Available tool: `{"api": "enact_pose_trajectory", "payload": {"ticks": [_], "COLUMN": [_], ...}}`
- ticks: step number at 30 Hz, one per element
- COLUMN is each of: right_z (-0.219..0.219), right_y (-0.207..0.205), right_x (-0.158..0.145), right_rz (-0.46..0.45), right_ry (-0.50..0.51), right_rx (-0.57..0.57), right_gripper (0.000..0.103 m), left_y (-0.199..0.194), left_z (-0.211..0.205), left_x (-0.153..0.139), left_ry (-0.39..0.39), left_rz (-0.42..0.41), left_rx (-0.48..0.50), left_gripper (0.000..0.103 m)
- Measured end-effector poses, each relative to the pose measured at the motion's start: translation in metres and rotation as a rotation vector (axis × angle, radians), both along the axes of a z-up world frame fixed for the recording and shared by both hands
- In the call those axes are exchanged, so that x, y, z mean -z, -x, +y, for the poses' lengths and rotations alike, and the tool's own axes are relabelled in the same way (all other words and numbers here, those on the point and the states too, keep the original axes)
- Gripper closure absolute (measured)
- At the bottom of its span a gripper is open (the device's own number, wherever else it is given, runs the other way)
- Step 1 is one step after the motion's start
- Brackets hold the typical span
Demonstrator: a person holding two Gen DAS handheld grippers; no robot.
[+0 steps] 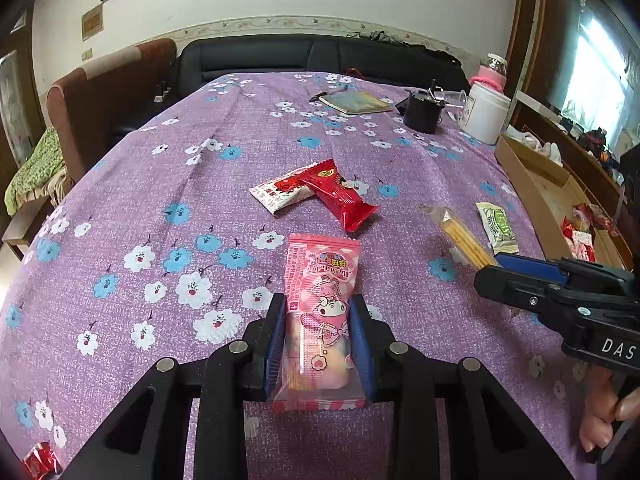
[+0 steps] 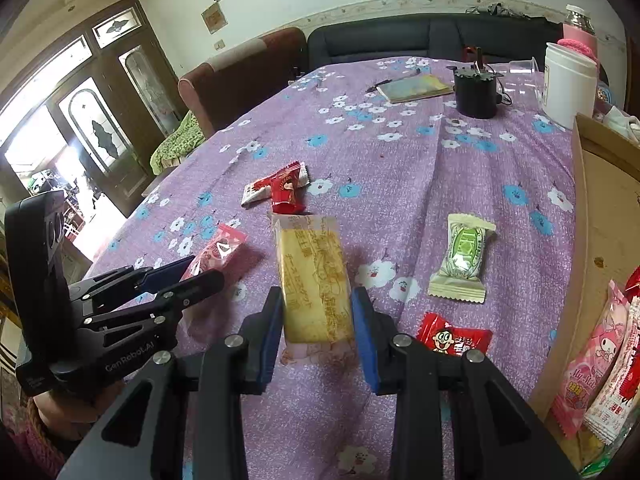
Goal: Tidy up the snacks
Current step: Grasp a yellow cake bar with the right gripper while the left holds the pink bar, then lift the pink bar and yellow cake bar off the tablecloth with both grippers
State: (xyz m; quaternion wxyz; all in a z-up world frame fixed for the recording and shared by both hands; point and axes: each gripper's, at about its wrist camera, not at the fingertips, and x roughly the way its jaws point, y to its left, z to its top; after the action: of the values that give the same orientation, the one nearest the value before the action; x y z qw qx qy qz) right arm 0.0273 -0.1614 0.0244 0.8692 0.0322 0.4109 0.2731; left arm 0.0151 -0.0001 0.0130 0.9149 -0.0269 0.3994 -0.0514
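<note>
My left gripper (image 1: 319,304) is shut on a pink cartoon snack packet (image 1: 322,280) just above the purple flowered tablecloth (image 1: 160,184); the packet also shows in the right wrist view (image 2: 218,250). My right gripper (image 2: 317,296) is shut on a clear packet of yellow biscuit (image 2: 314,280), which also shows in the left wrist view (image 1: 460,234). A red packet (image 1: 340,196) lies across a white-and-red packet (image 1: 276,196) mid-table. A green-and-white packet (image 2: 462,258) lies to the right. A small red candy packet (image 2: 454,338) lies near my right fingers.
A cardboard box (image 2: 600,216) on the right holds several snack packets (image 2: 592,360). At the far end stand a black pot (image 2: 476,94), a white tub (image 2: 568,84), a notebook (image 2: 414,88) and a pen. Sofas stand beyond the table.
</note>
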Motion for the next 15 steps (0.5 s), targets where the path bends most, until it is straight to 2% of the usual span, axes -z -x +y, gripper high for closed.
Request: {"api": "enact_pose_trajectory", "payload": {"ticks": [15], "right_z": [0.009], "right_y": [0.008], "right_x": [-0.005], "right_rz": [-0.031], "right_ry": [-0.023], "right_rx": [-0.034], "right_gripper": [0.070], "left_y": [0.008], "left_z": [0.000], "left_x": [-0.011], "left_ry": [0.020], "left_rz": [-0.072], "left_rx": [0.012], "left_gripper": [0.070]}}
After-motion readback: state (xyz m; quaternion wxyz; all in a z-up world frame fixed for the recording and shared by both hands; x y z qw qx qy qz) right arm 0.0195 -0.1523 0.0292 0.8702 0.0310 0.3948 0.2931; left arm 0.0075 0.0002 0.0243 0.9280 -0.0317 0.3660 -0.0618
